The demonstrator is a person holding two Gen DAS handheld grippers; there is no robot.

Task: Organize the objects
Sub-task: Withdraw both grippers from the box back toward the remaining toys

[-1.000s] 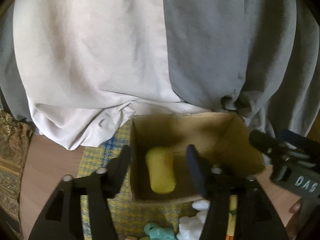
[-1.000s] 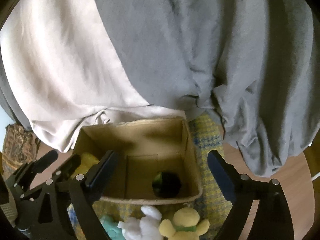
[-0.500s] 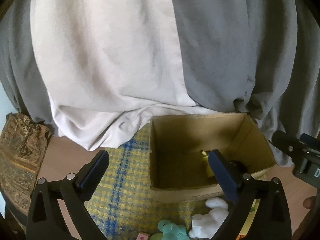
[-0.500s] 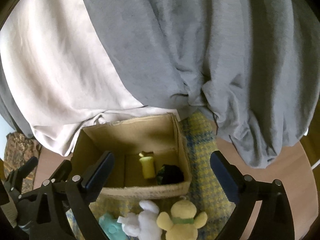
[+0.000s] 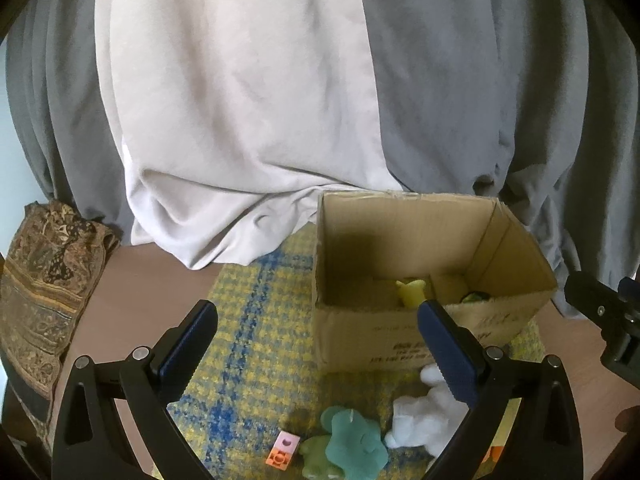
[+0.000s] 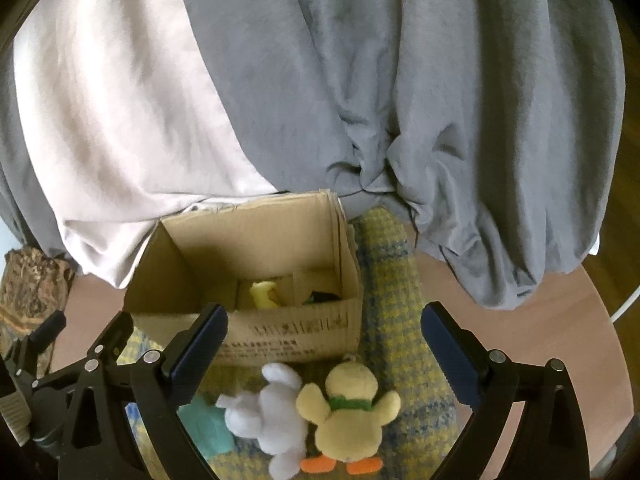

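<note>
Toys still loose in front of the half-filled box

The cardboard box sits at 12 o'clock on the checked mat; the yellow duck, white plush and teal plush lie just before it at 6. A careless grab could pinch two touching toys together. Left hand-held gripper and right hand-held gripper both have just spread wide, empty, touching nothing.

Box wall hiding dark item

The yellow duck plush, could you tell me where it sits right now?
In the right wrist view, the duck lies on the mat before the box, right of the white plush.
</note>
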